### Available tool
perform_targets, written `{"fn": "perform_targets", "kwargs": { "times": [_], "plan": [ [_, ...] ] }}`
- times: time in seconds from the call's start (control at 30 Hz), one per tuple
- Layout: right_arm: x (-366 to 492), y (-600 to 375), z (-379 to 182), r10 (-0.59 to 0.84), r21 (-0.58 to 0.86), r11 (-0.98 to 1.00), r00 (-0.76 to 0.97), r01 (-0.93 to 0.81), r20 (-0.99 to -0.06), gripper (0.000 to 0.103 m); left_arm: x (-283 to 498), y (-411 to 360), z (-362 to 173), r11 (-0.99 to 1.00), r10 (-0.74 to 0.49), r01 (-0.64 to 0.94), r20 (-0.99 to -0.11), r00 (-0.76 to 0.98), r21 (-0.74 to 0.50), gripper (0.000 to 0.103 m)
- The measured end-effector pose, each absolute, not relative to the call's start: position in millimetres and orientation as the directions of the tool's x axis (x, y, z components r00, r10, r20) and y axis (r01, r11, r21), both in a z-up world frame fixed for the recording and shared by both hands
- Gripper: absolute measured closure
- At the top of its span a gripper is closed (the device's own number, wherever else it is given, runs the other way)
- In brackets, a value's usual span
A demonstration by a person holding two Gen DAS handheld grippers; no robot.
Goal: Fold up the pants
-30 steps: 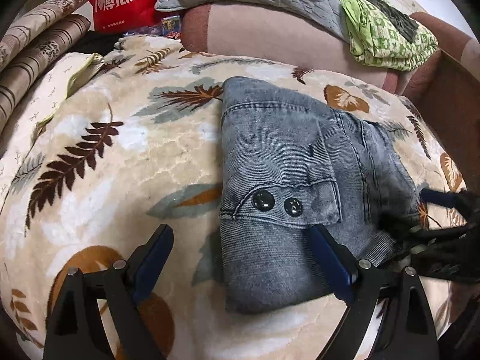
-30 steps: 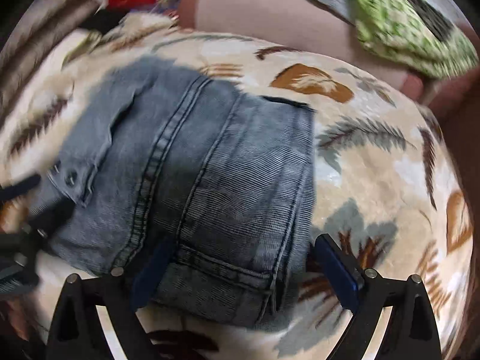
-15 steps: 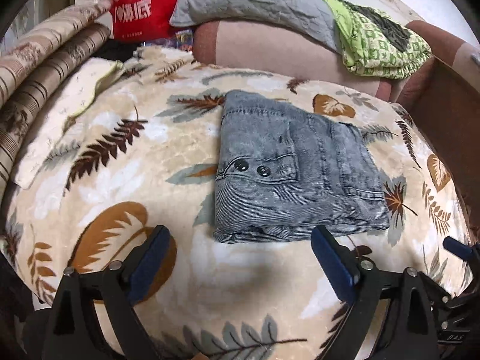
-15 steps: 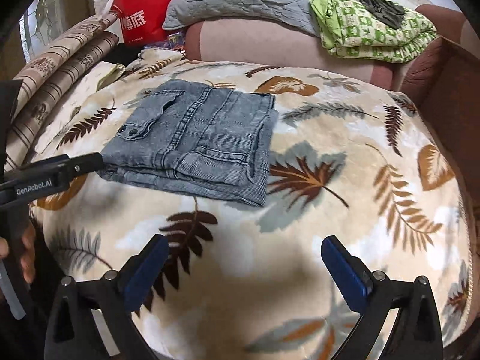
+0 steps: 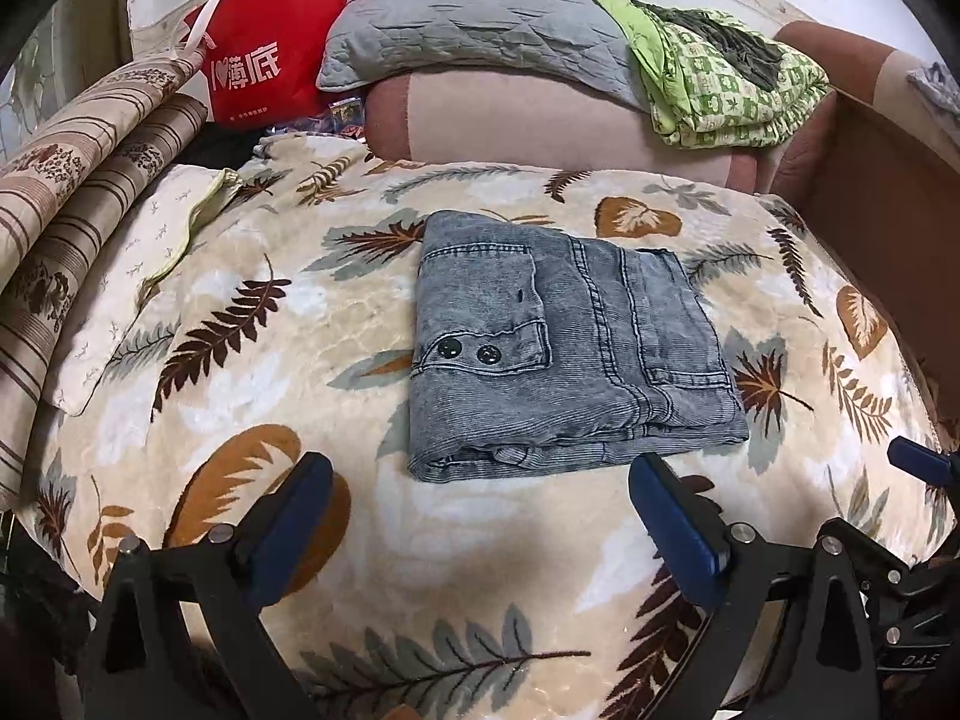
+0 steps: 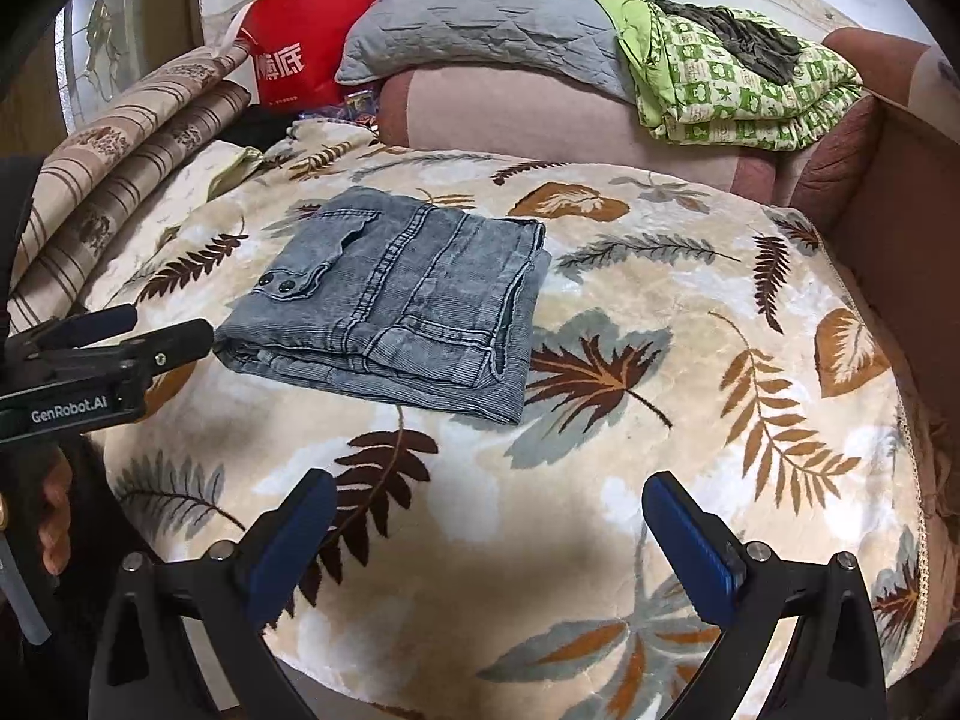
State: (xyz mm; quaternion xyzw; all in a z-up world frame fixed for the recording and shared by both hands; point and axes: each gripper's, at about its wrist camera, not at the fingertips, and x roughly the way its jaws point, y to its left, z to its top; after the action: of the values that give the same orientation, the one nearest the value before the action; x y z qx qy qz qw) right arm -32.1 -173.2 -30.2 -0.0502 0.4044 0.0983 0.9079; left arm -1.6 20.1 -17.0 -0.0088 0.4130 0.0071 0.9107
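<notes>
Progress: the pants (image 5: pixel 564 342) lie as a compact, roughly square stack on the leaf-print blanket (image 5: pixel 288 360). Several layers show at the near edge. A pocket flap with two dark snaps faces up on the side toward the striped bedding (image 5: pixel 78 180). Edges look fairly even; one inner fold bulges a little at the near edge. Judgement: folding is essentially done. What may remain is a light squaring of that edge, or nothing.

Left claw (image 5: pixel 480 522): fingers apart, empty, on the near side of the pants, not touching them. In the right view it sits just beside the pants' near corner on the striped-bedding side.

Right claw (image 6: pixel 489 537): fingers apart, empty, on the near side of the pants and farther off than the left one, over bare blanket. Only one blue tip shows in the left view, at the far right edge.

Containers: one red bag (image 5: pixel 264 54) stands beyond the pants, against the wall, next to a grey pillow (image 5: pixel 474 18). Its contents cannot be seen. Some small colourful packets lie at its base, too small to identify.

Other: green patterned bedding (image 5: pixel 732 84), folded, rests on the pink bolster (image 5: pixel 540 120) beyond the pants; a dark cloth lies on top of it. Nothing sits on the pants.
</notes>
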Motion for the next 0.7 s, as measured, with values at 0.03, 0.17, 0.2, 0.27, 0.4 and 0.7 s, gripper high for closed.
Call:
{"fn": "perform_targets", "kwargs": {
  "times": [0.03,0.17,0.2,0.27,0.4,0.7],
  "plan": [
    [-32,-172,-29,0.138,-0.014,0.975,0.654,-0.222,-0.744,0.000,-2,20,-17,1.000,0.006,-0.021,-0.753,0.658,-0.010,0.004],
    [-31,-165,-25,0.140,-0.027,0.971,0.658,-0.237,-0.740,0.000,-2,24,-17,0.999,-0.001,-0.026,-0.753,0.658,-0.025,0.004],
    [-32,-163,-24,0.141,-0.029,0.970,0.658,-0.241,-0.739,0.000,-2,25,-17,0.999,-0.001,-0.030,-0.753,0.658,-0.027,0.004],
    [-32,-160,-22,0.143,-0.036,0.968,0.660,-0.250,-0.737,0.000,-2,28,-17,0.999,0.006,-0.038,-0.753,0.658,-0.025,0.004],
    [-32,-155,-21,0.152,-0.035,0.965,0.659,-0.261,-0.737,0.000,-1,29,-17,0.999,0.014,-0.045,-0.755,0.656,-0.020,0.004],
    [-33,-153,-17,0.155,-0.052,0.958,0.663,-0.281,-0.732,0.000,1,25,-14,0.999,0.021,-0.043,-0.757,0.653,-0.010,0.004]
  ]
}}
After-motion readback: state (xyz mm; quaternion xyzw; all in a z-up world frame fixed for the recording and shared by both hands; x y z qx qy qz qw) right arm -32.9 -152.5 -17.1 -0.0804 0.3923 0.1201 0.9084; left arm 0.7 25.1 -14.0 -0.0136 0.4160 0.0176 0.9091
